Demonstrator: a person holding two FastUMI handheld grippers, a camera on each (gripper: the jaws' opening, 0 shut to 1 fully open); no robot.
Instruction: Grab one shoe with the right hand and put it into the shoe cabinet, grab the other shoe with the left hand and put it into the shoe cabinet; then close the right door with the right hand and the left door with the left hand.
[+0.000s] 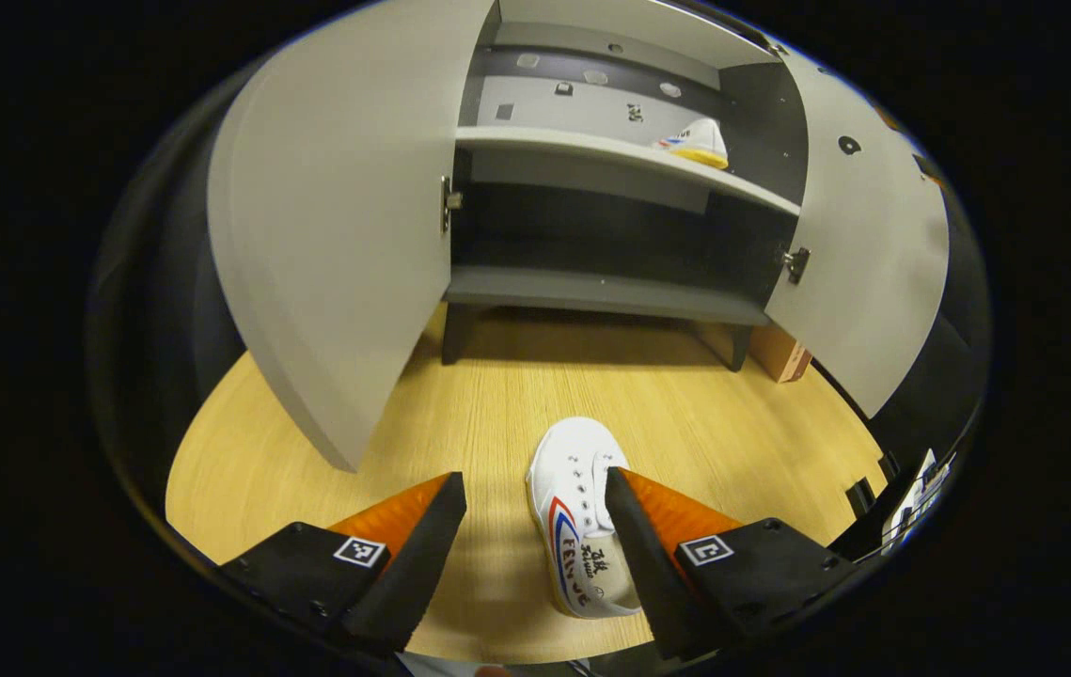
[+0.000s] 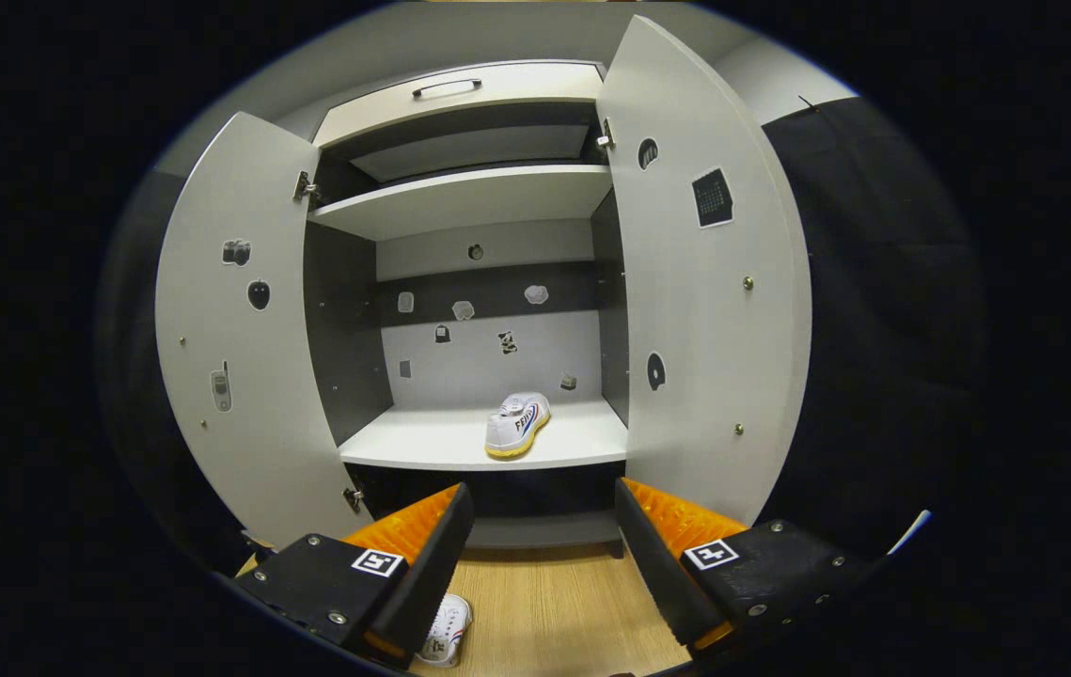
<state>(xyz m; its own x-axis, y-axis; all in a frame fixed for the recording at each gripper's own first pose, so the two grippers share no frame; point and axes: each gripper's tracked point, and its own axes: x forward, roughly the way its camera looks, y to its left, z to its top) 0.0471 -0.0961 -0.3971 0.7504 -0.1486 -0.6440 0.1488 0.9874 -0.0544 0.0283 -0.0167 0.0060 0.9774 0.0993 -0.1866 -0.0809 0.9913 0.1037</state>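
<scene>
A white shoe (image 1: 578,508) with red and blue stripes lies on the wooden floor, toe toward the cabinet. My left gripper (image 1: 535,522) hangs open over it; its right finger overlaps the shoe's right side and the left finger stands clear. The second white shoe (image 2: 517,424) sits on the cabinet's middle shelf (image 2: 422,442), and appears in the left gripper view as the shelved shoe (image 1: 697,144). My right gripper (image 2: 543,536) is open in front of the cabinet, nothing between its fingers. Both cabinet doors, left door (image 2: 244,338) and right door (image 2: 709,282), stand wide open. The floor shoe's toe (image 2: 447,632) peeks out below.
The cabinet stands on short legs, with a lower shelf (image 1: 601,291) and an upper shelf (image 2: 460,197); a drawer with a handle (image 2: 446,87) tops it. A brown box (image 1: 779,353) sits on the floor by the right leg. Black cloth hangs on both sides.
</scene>
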